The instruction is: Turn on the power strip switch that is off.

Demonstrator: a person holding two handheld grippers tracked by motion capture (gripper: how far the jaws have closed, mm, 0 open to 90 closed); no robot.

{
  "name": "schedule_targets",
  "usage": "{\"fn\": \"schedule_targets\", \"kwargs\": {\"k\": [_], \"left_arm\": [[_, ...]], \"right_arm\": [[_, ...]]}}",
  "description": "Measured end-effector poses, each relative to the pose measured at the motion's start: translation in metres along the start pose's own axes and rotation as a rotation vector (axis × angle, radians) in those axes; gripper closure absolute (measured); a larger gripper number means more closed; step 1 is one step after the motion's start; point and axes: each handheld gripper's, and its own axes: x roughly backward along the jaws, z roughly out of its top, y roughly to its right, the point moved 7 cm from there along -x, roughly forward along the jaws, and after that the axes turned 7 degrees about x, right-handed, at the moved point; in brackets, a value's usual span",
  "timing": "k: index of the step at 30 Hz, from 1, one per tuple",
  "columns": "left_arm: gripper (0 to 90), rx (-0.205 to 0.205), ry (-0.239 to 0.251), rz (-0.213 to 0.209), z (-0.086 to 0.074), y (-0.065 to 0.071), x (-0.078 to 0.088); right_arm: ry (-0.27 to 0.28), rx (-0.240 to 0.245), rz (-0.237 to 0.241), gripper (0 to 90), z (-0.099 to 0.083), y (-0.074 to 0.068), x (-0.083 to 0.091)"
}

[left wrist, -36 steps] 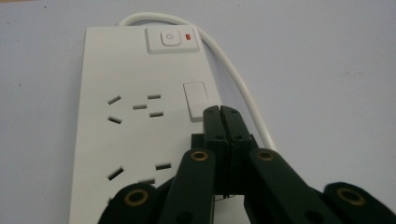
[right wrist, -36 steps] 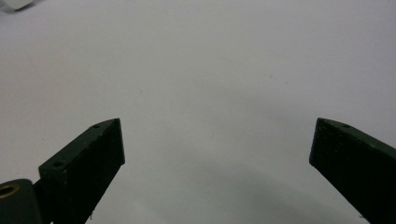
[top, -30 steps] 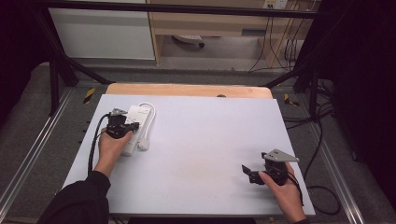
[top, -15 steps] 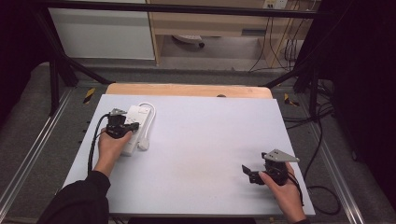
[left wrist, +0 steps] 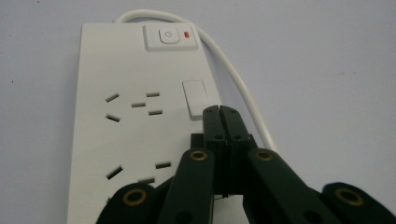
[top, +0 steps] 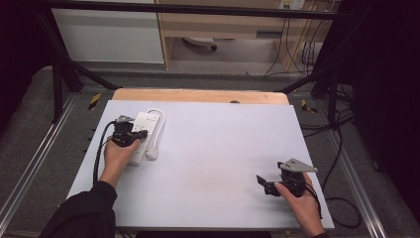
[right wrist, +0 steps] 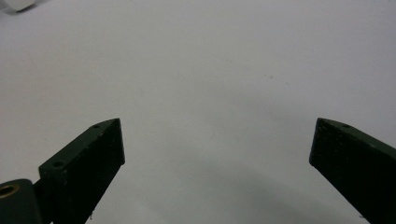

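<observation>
A white power strip (top: 143, 130) lies at the table's far left, its white cable (top: 157, 134) looping round its right side to a plug (top: 152, 154). My left gripper (top: 140, 134) rests over the strip with its jaws shut and nothing between them. In the left gripper view the shut tips (left wrist: 221, 113) sit just below a small white rectangular cover (left wrist: 195, 99) on the strip (left wrist: 116, 126); the power button (left wrist: 168, 36) with a red light lies farther up. My right gripper (top: 264, 183) stands open over bare table at the near right, jaws wide apart (right wrist: 217, 154).
The pale table top (top: 218, 148) has a wooden strip (top: 198, 95) along its far edge. Cables (top: 341, 198) trail off the right side. Metal frame rails (top: 29, 168) run along both sides of the table.
</observation>
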Motion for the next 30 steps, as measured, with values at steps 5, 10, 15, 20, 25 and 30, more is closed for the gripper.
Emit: {"fn": "schedule_targets", "kwargs": {"k": [5,10,15,20,25,30], "left_arm": [[90.0,0.0,0.006,-0.001,-0.0003,0.0002,-0.0006],[90.0,-0.003,0.006,-0.002,-0.0002,0.0001,-0.0006],[90.0,-0.003,0.006,-0.006,-0.0003,-0.0003,-0.0006],[90.0,-0.004,0.005,-0.009,-0.0003,-0.0005,-0.0005],[90.0,-0.015,0.006,0.001,-0.0004,0.0004,-0.0006],[90.0,-0.014,0.009,0.001,-0.0005,0.0005,-0.0006]], "right_arm": [[0.002,0.0,-0.001,3.7,0.0001,0.0004,0.0003],[0.0,-0.001,0.0,3.7,0.0,0.0002,0.0],[-0.001,-0.001,-0.001,3.7,-0.0002,0.0003,0.0001],[0.0,-0.001,0.0,3.7,-0.0001,0.0001,0.0001],[0.001,-0.001,-0.001,3.7,0.0,0.0003,0.0002],[0.001,0.0,-0.003,3.7,0.0,0.0006,0.0002]]}}
